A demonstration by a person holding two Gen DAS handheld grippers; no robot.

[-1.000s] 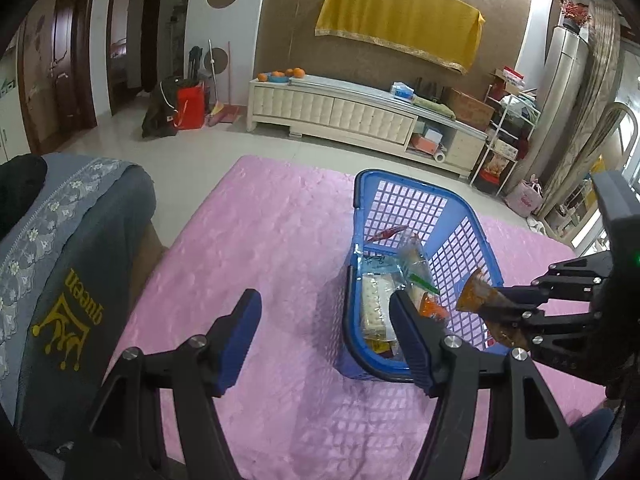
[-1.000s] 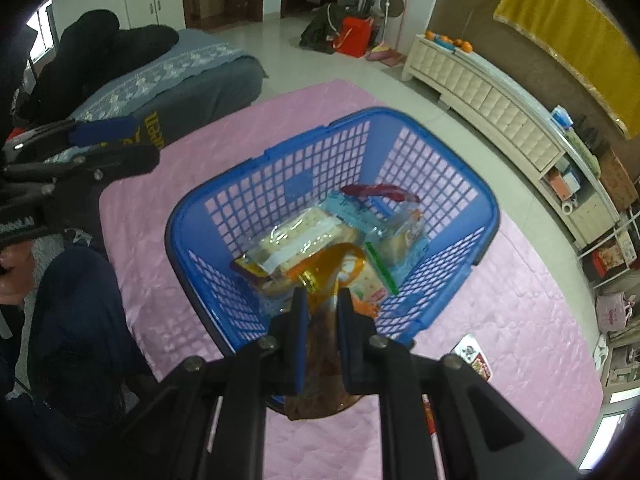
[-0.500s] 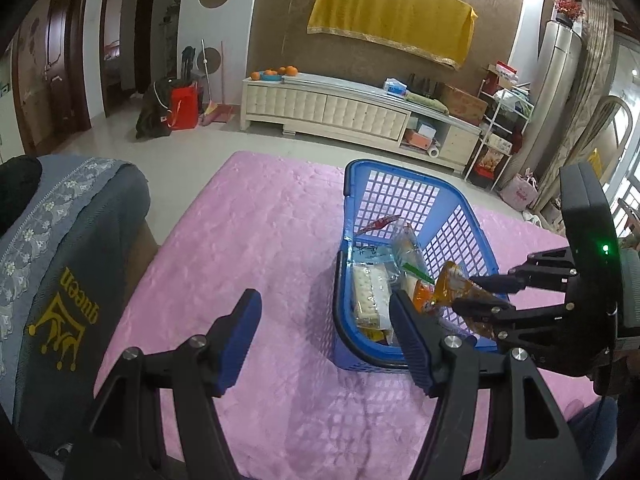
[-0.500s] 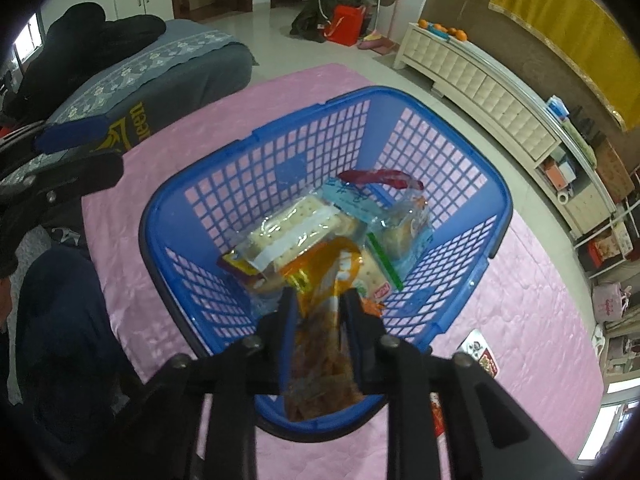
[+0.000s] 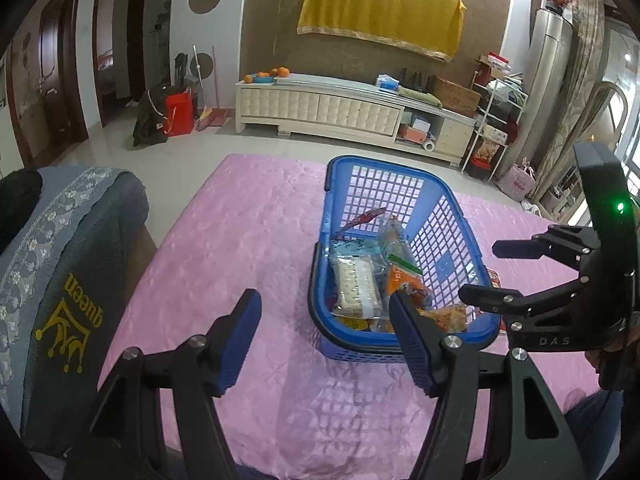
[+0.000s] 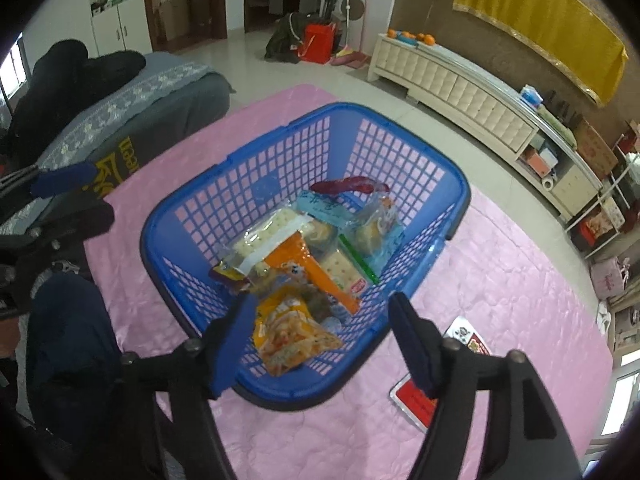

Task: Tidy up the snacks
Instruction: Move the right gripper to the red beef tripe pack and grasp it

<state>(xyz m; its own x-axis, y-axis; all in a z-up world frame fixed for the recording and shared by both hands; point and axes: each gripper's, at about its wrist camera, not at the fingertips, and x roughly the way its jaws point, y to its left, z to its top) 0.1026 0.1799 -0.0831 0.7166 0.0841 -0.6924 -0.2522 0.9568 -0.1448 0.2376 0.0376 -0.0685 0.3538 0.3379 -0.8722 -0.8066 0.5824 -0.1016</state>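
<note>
Basket (image 6: 440, 176) stands on the bedspread (image 6: 500, 280); snack packets (image 6: 296, 332) lie inside it; cards (image 6: 464, 332) lie beside it.

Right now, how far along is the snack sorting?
Done: several packets already lie in the blue basket, and the yellow snack pouch now rests at its near end. In hand: nothing. The right claw has just been opening and stands wide above the pouch; the left claw hangs open beside the basket. Left: two red packets lie outside on the pink cover.
</note>
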